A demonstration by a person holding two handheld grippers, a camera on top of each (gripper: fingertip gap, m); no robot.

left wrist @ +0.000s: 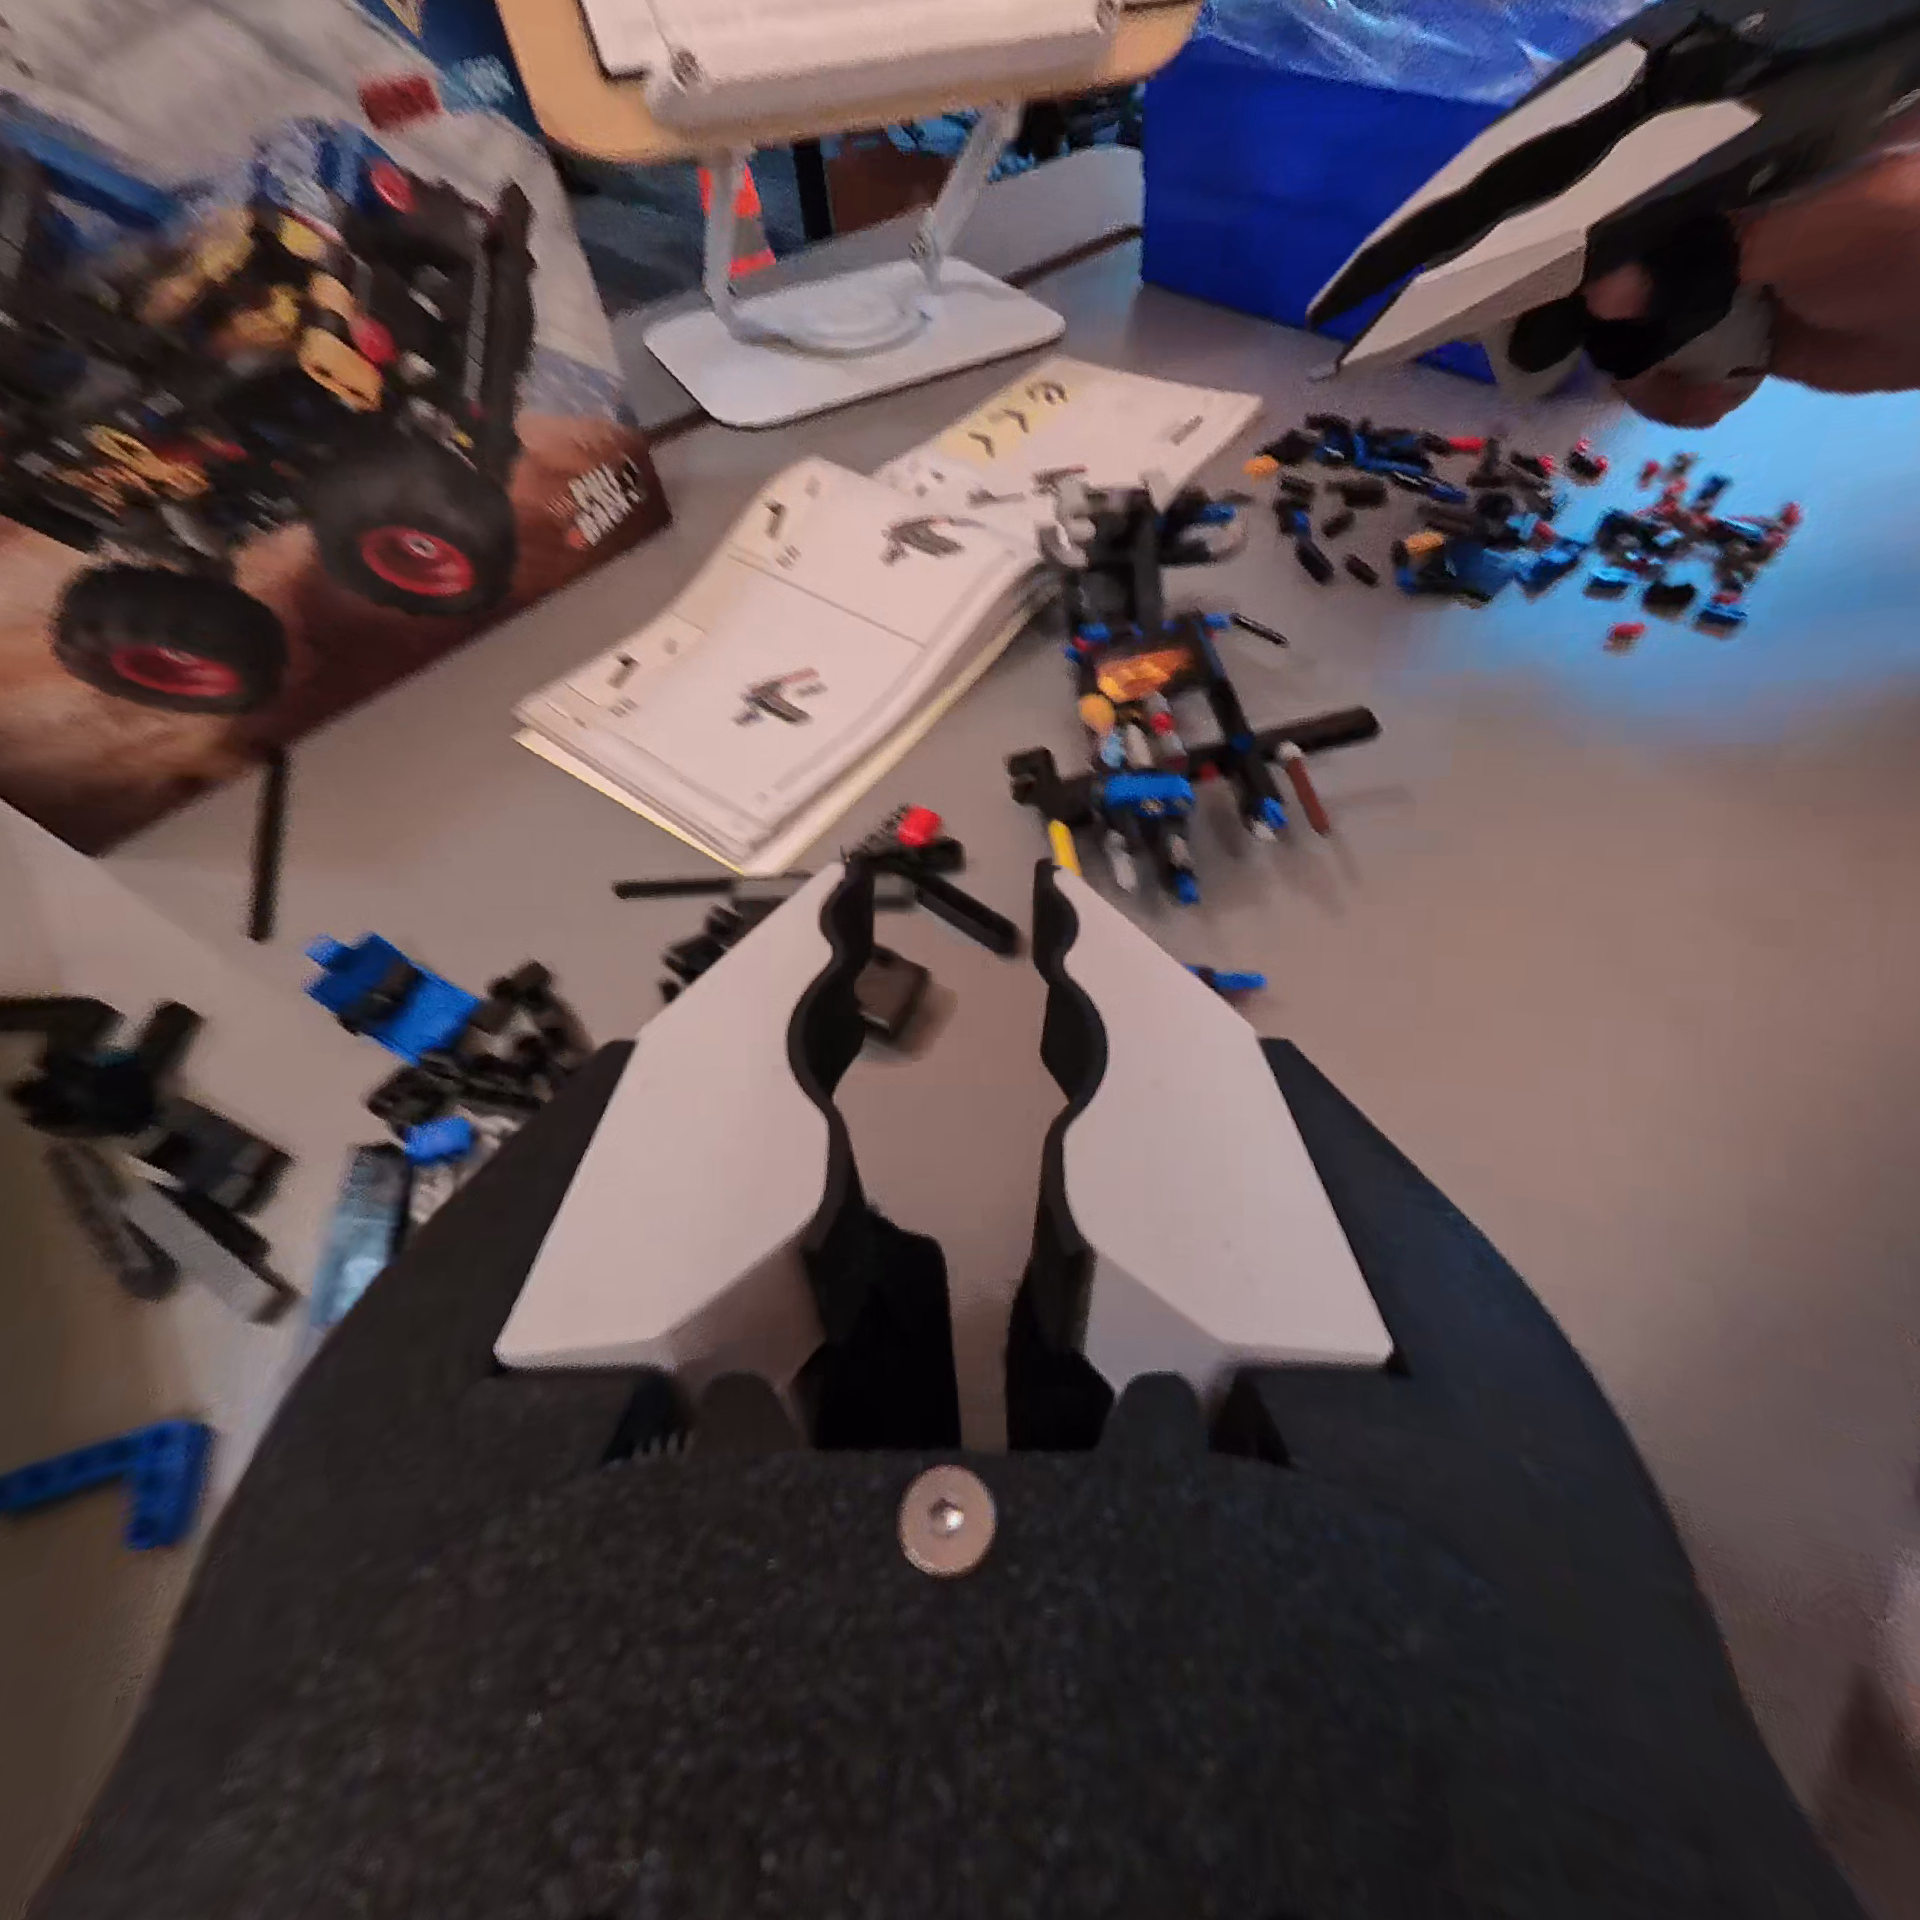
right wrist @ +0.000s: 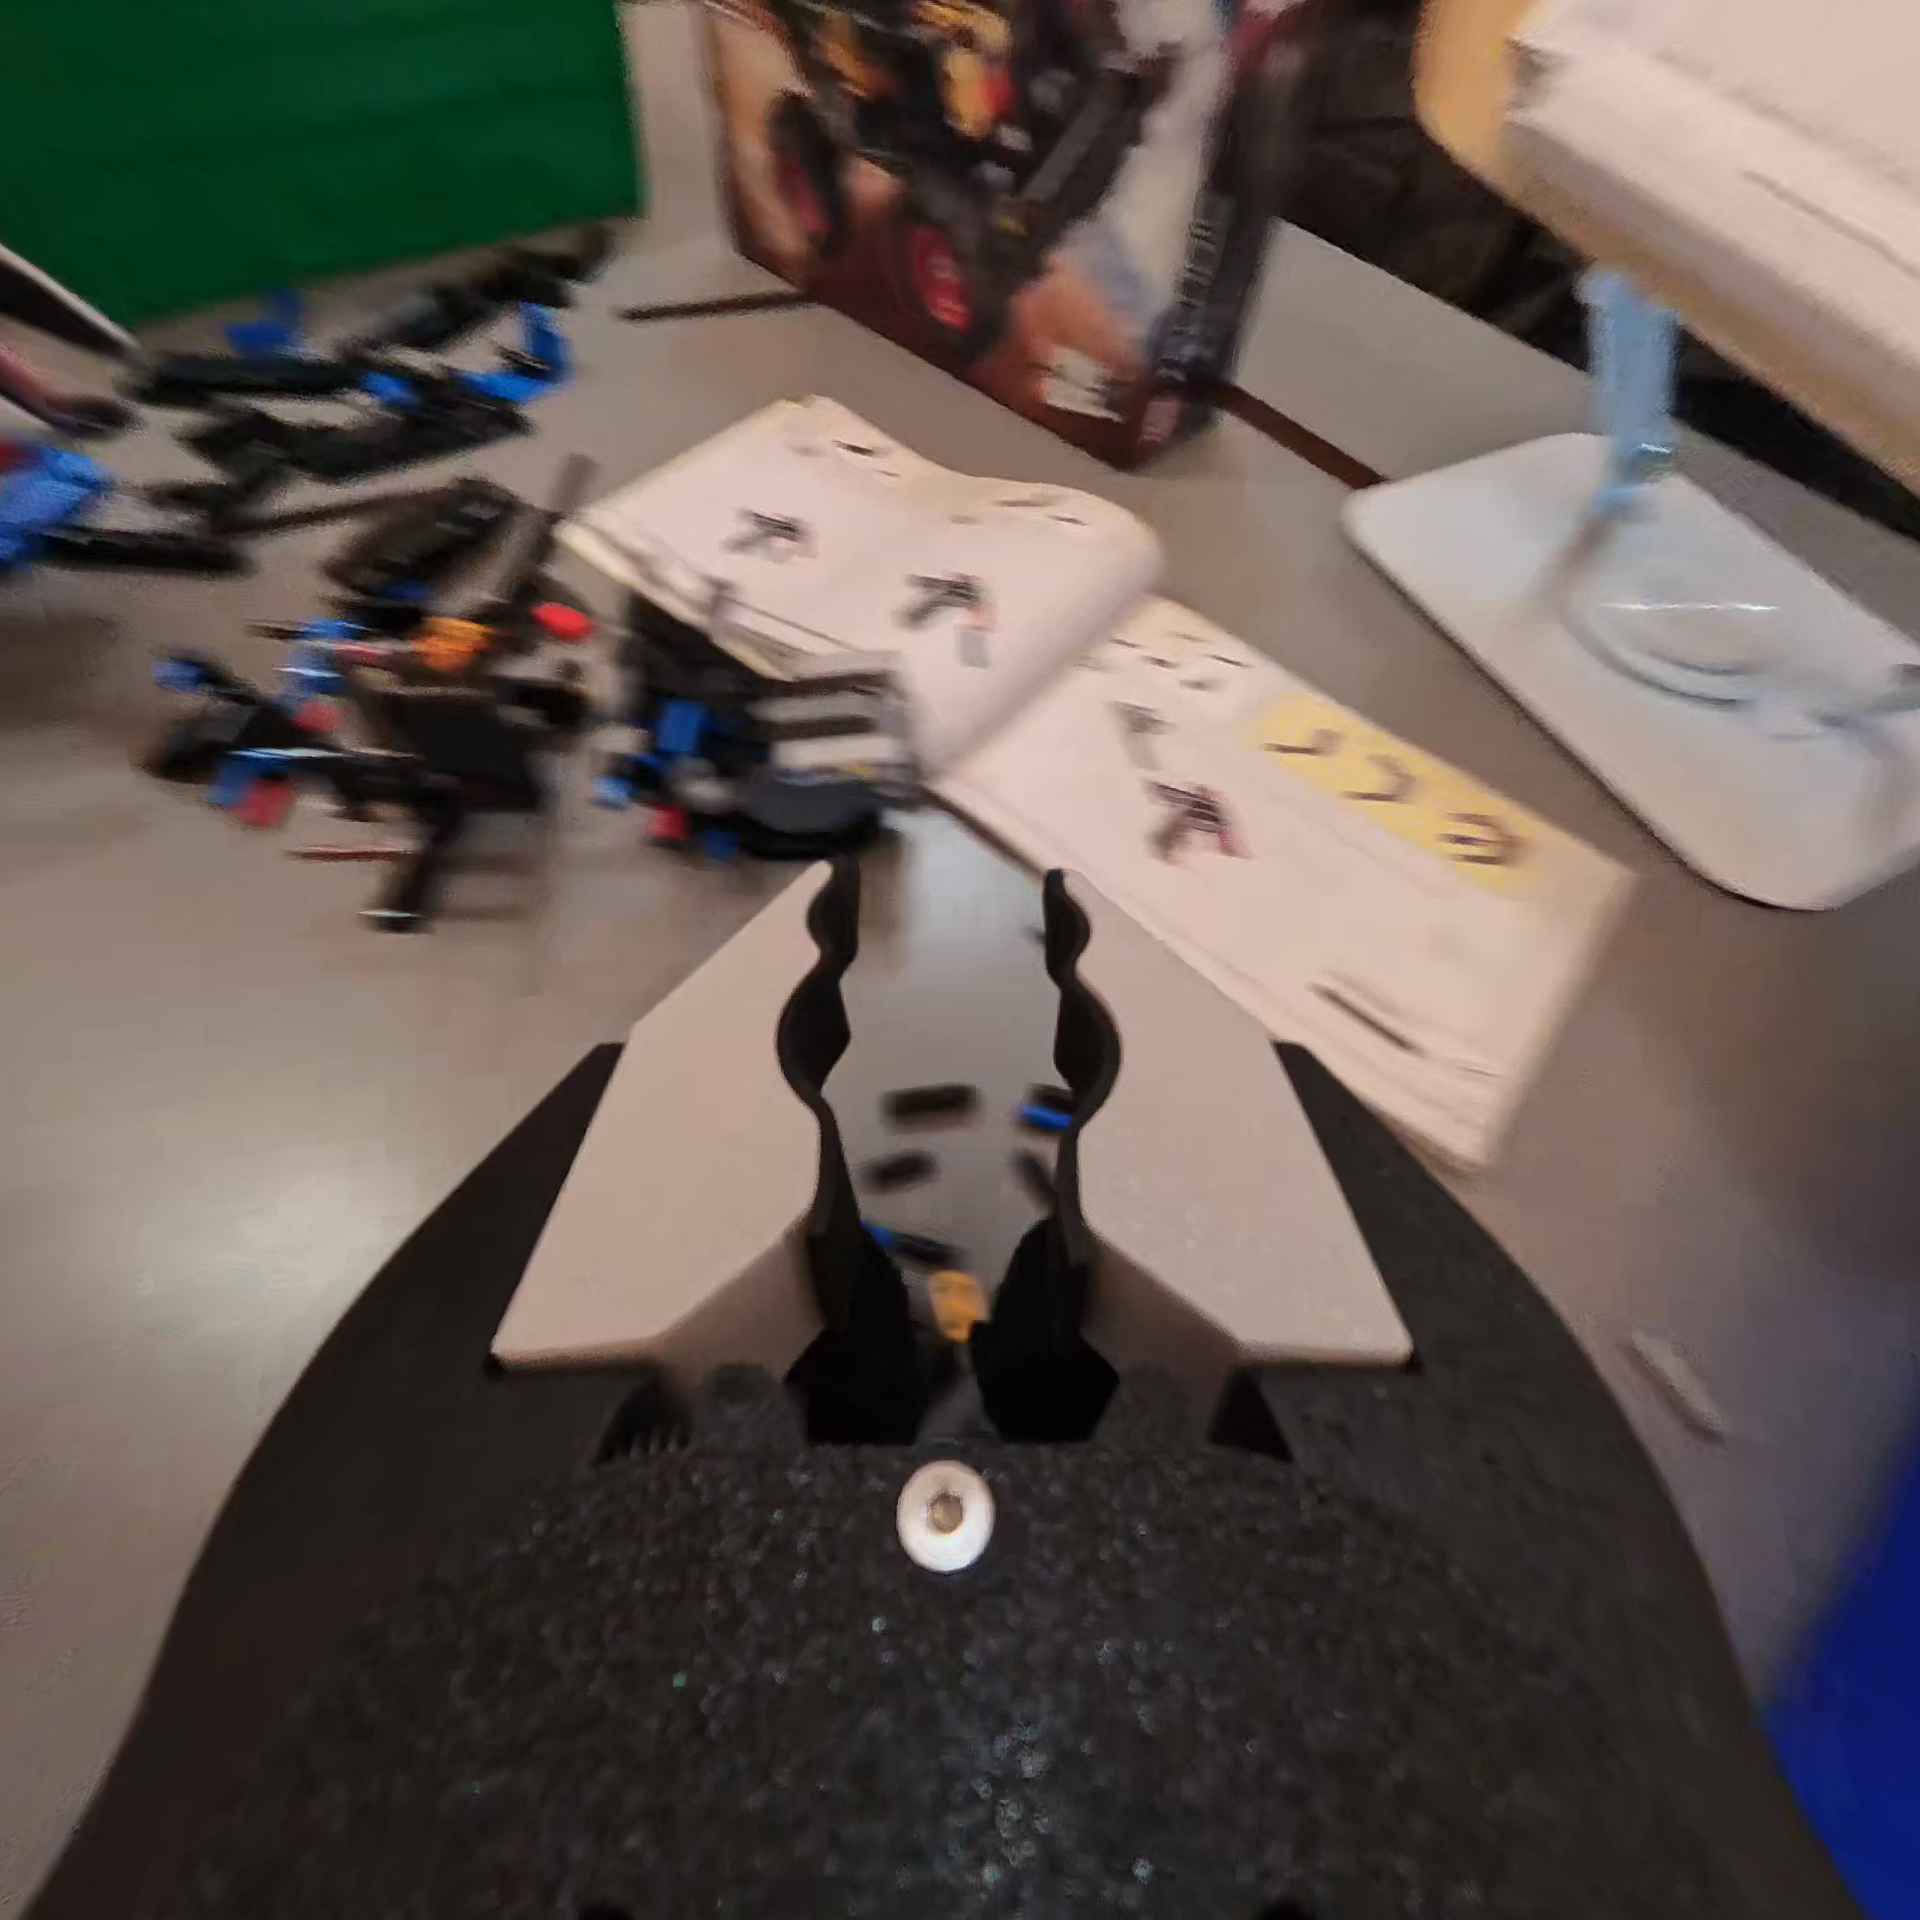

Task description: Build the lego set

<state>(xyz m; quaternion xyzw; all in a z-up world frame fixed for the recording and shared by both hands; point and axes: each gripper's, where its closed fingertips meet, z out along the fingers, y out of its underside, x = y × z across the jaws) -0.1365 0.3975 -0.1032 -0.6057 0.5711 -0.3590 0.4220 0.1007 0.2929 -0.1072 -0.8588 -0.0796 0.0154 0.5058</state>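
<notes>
The partly built black, blue and orange lego chassis [left wrist: 1153, 707] lies on the grey table just past my left gripper [left wrist: 940, 888], a little to its right. The left gripper is open and empty above a small black piece [left wrist: 894, 997]; a black part with a red piece [left wrist: 914, 847] lies at its left fingertip. My right gripper [right wrist: 951, 883] is open and empty, hovering over small loose pieces [right wrist: 925, 1101]. It also shows in the left wrist view [left wrist: 1507, 208], held high at the far right. The chassis [right wrist: 436, 707] looks blurred at its front left.
An open instruction booklet [left wrist: 831, 623] [right wrist: 1039, 675] lies mid-table. The set's box [left wrist: 260, 416] stands far left. A white stand [left wrist: 852, 322] and a blue bin [left wrist: 1299, 156] stand at the back. Loose parts lie in piles at the right [left wrist: 1507, 520] and left [left wrist: 468, 1039]. My hands' fingertips stand some 25 centimetres from each other. To the small black piece [left wrist: 894, 997]: left tips about 7 centimetres, right tips about 25 centimetres. My right wrist view [right wrist: 351, 574] looks at it from another angle.
</notes>
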